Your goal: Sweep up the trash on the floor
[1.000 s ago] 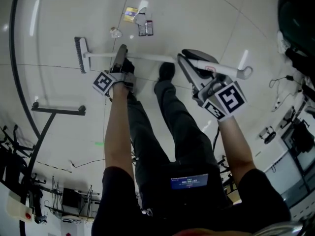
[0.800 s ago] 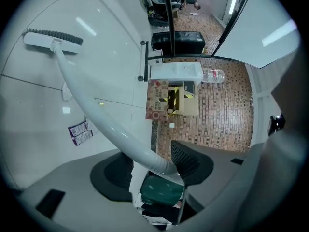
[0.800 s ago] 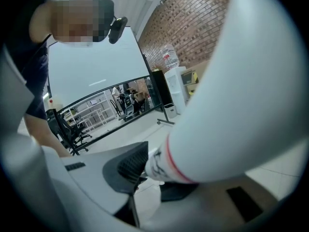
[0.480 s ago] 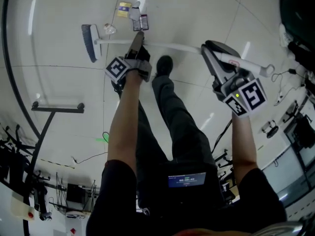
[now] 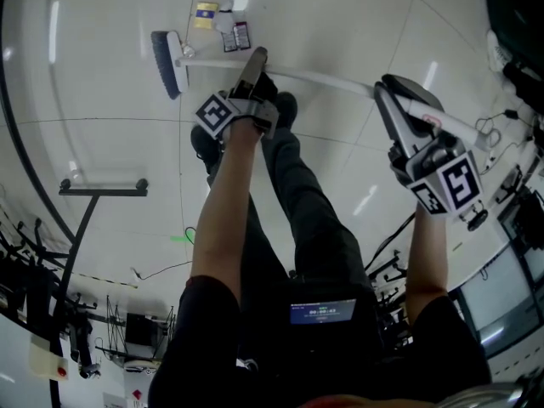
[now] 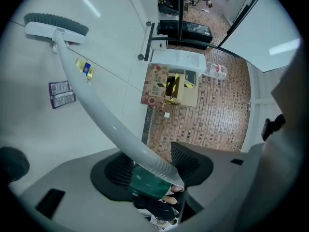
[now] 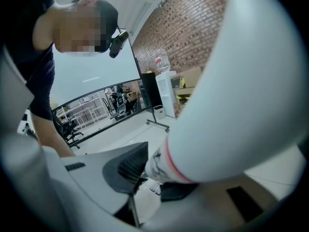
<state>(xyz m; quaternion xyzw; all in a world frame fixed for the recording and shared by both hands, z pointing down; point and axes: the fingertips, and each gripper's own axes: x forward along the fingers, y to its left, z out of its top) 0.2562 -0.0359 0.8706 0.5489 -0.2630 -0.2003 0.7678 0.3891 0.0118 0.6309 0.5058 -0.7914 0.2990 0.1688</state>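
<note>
At the far left of your head view, a black stand (image 5: 98, 189) sits on the pale floor (image 5: 102, 92), well apart from the work. To its right, the broom head (image 5: 170, 62) rests on the floor with its bristles turned away from you. The trash is just beyond and to the right of it: a yellow wrapper (image 5: 205, 14), a small pale scrap (image 5: 225, 19) and a dark packet (image 5: 241, 35), all near one another and none under the bristles.

Next comes your left gripper (image 5: 254, 60), pointing nearly level and clamped around the lower part of the white broom handle (image 5: 323, 79). In the left gripper view, the handle (image 6: 111, 124) runs out from between the jaws to the broom head (image 6: 55, 25), with the wrapper (image 6: 84, 69) and packet (image 6: 62, 94) lying to either side of it. Your dark shoes (image 5: 285, 109) stand just behind that gripper.

The handle then slopes right to your right gripper (image 5: 398, 92), which is tilted downward. Its jaws are set narrower and closed on the handle's upper end, where the right gripper view shows a red ring (image 7: 169, 163) around the handle.
</note>
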